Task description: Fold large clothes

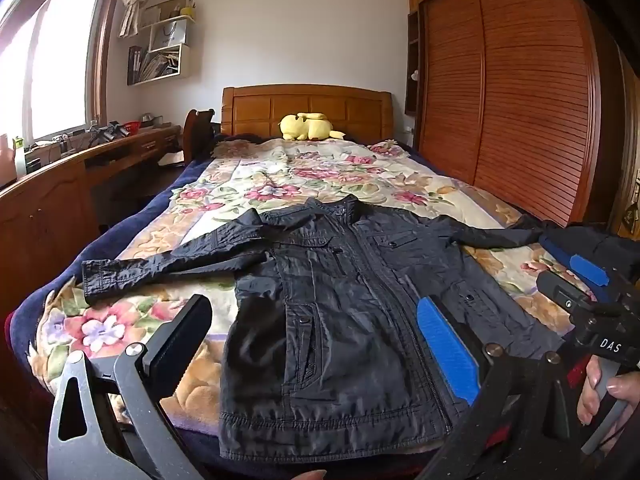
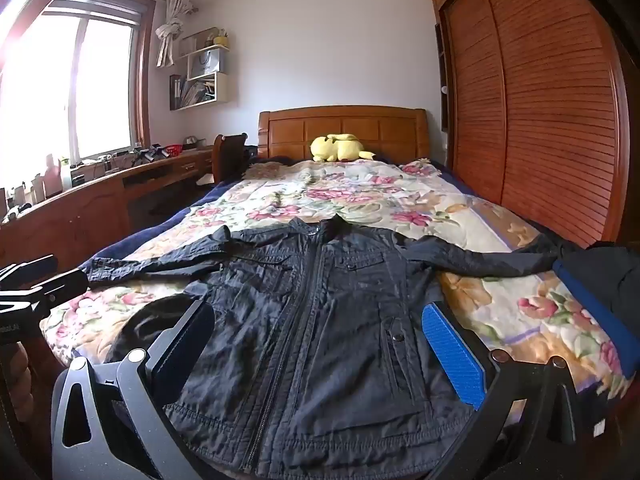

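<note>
A black jacket [image 1: 340, 320] is laid flat, front up, sleeves spread, on the floral quilt [image 1: 280, 184] at the bed's near end. L gripper [image 1: 316, 340] and R gripper [image 2: 320, 344] are both held fully spread w/ nothing gripped. Only the L view shows a hand [image 1: 608, 392] at 4 o'clock; only the R view shows the ceiling. Bare quilt is left toward 12 o'clock, up to a yellow plush [image 2: 340, 147]. The wardrobe [image 2: 540, 100] borders the bed at 3 o'clock.
</note>
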